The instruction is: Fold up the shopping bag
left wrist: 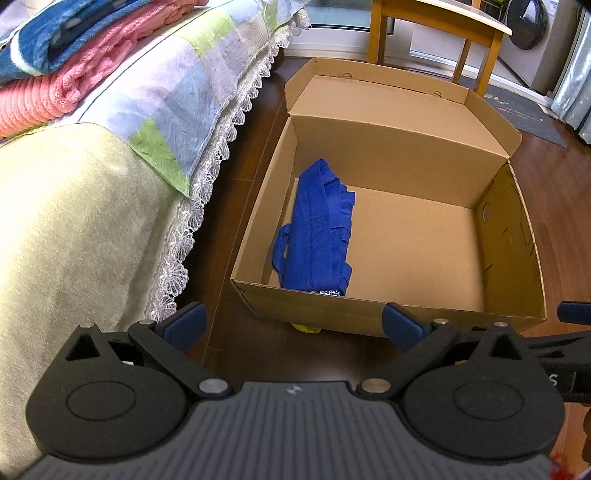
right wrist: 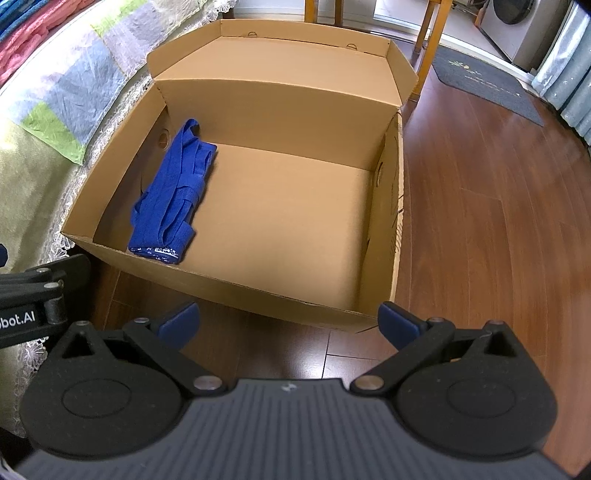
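Note:
A folded blue shopping bag (left wrist: 319, 229) lies inside an open cardboard box (left wrist: 388, 306), against its left wall; the same bag (right wrist: 173, 199) shows in the right wrist view, handles on top. My left gripper (left wrist: 293, 325) hangs open above the dark floor just in front of the box's near wall, holding nothing. My right gripper (right wrist: 290, 323) is open too, above the floor at the near wall of the box (right wrist: 258, 291), also holding nothing. Both are apart from the bag.
A bed with a lace-edged patchwork cover (left wrist: 177, 110) and folded pink and blue blankets (left wrist: 55, 62) stands left of the box. A wooden table's legs (left wrist: 461, 55), a grey mat (right wrist: 487, 85) and a washing machine (right wrist: 517, 29) lie beyond. Wood floor (right wrist: 480, 221) stretches to the right.

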